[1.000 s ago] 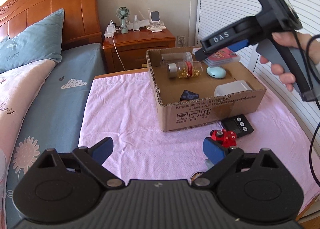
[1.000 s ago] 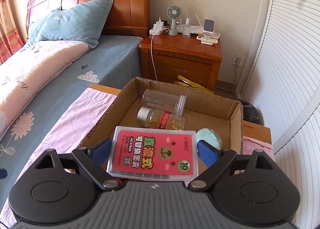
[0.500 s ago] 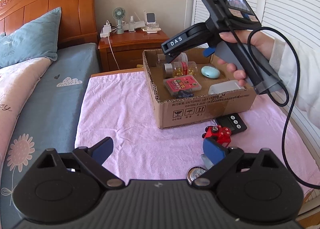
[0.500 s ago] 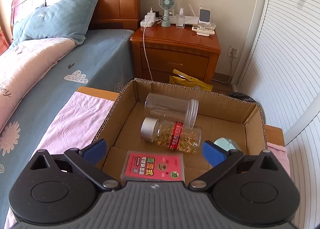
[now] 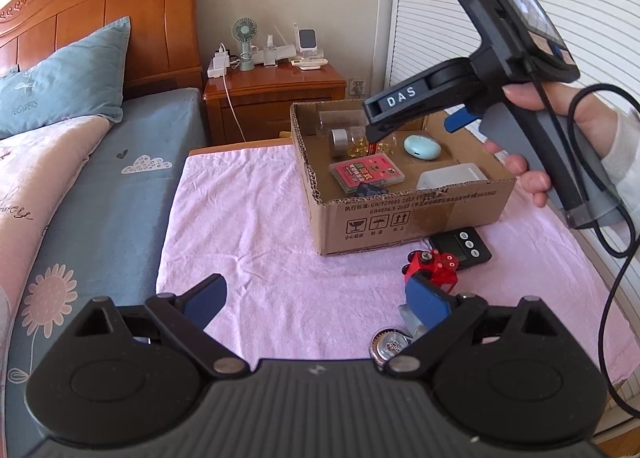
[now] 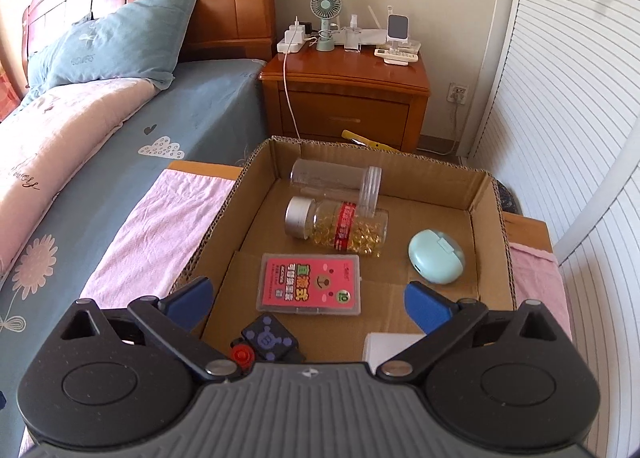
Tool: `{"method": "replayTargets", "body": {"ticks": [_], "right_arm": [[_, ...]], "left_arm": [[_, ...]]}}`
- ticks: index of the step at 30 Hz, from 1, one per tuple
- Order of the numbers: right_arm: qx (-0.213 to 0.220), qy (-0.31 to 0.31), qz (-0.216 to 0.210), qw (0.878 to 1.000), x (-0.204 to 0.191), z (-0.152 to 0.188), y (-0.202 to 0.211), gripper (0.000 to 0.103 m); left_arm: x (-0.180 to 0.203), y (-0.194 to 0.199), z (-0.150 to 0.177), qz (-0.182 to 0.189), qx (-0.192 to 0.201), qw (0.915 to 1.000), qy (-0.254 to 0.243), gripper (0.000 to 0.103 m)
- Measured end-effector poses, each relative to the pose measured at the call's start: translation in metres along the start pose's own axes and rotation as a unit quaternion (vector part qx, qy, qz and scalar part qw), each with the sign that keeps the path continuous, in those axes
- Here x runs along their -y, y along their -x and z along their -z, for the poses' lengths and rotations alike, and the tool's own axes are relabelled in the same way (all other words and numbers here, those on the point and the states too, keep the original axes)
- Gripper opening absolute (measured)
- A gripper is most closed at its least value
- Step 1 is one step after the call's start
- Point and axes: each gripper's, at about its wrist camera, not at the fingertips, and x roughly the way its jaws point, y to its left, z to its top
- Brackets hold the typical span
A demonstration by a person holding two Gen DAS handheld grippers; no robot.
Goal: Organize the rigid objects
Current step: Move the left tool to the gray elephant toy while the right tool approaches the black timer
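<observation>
Both views bright, daylight, mostly sharp; soft shadows only, e.g. under the cardboard box (image 5: 416,218) on the pink cloth (image 5: 256,226). Glare on the glossy nightstand top (image 6: 348,70) and the headboard (image 5: 132,14), and the louvred doors (image 6: 580,106) are nearly blown out (slats still readable). Strong fisheye bend at the edges, dark vignette in the corners, and the black gripper bodies at the bottom show little detail.
</observation>
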Motion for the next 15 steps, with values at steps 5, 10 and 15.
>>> {"method": "replayTargets", "body": {"ticks": [5,10,15], "right_arm": [[0.001,-0.009,0.005,1.0,0.01,0.03,0.017,0.103],[-0.014,-0.022,0.023,0.999,0.026,0.061,0.024,0.103],[-0.065,-0.042,0.029,0.997,0.044,0.084,0.004,0.103]], "left_arm": [[0.001,0.005,0.003,-0.003,0.0,1.0,0.005,0.096],[0.005,0.009,0.006,0.0,-0.001,1.0,0.001,0.096],[0.009,0.007,0.007,0.002,-0.003,1.0,-0.004,0.096]]}}
